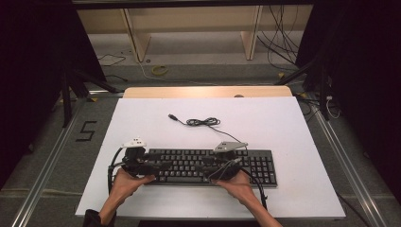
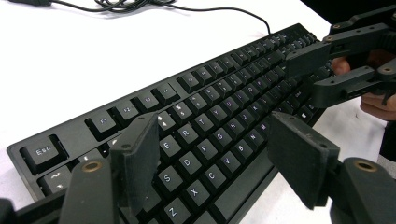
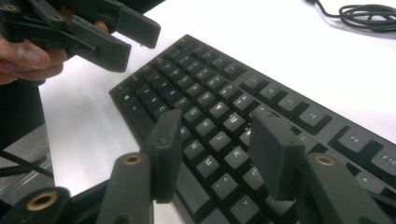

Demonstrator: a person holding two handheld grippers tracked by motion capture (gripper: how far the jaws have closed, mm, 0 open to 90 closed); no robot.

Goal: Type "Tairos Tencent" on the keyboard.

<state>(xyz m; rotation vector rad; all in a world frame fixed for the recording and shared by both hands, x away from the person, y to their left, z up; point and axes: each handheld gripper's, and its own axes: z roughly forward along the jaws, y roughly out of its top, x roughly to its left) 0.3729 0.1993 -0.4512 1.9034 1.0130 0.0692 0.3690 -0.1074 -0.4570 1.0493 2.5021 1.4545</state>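
A black keyboard lies flat on the white table, near its front edge. Its black cable runs off the back and lies in a loose coil, ending in a USB plug. My left gripper hovers low over the keyboard's left end, open, with the letter keys between its jaws. My right gripper hangs open over the middle keys, just left of the number pad. Each gripper points inward at the other: the right gripper shows far off in the left gripper view, the left gripper in the right one.
Bare white table surface surrounds the keyboard on all sides. Beyond the far edge stand wooden shelf legs and loose floor cables. Metal frame rails run along both sides of the table.
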